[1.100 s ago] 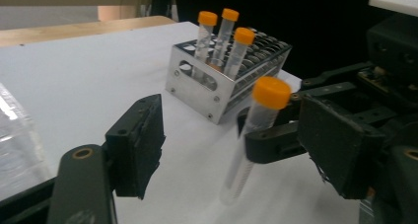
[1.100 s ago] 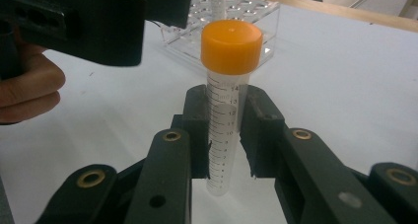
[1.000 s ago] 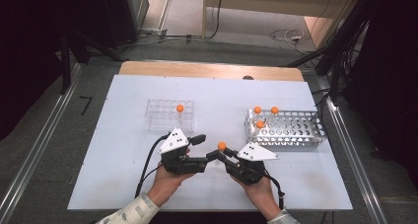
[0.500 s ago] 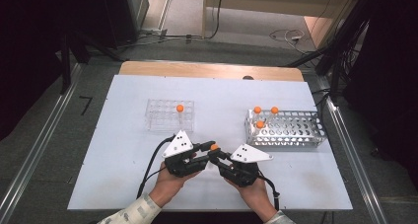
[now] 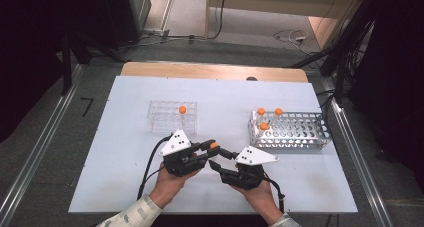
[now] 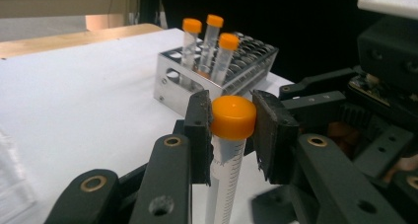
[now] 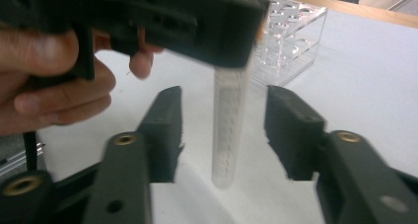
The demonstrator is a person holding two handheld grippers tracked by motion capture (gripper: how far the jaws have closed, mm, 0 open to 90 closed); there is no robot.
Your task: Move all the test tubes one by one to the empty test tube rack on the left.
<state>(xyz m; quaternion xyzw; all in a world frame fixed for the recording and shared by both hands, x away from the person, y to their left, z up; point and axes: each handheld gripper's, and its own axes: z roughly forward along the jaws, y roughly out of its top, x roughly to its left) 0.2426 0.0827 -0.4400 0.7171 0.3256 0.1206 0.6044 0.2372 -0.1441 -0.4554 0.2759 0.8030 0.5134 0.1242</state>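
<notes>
Since a second ago the orange-capped tube [image 6: 227, 135] has passed from the right gripper [image 7: 224, 130], now spread around it, to the left gripper [image 6: 230, 135], pinching it near the table's [image 5: 120, 112] front edge. Three tubes [image 5: 267, 116] stand in the metal rack [image 5: 300, 134], one in the clear rack [image 5: 162, 116].

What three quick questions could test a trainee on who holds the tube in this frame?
1. True or false: the left gripper is closed on the tube just under its orange cap.
2. The right gripper fingers are: A) clamped on the tube, B) open on either side of it, C) over the metal rack.
3. How many capped tubes stand in the metal rack?

Key: 1 true. 2 B. 3 three.
</notes>
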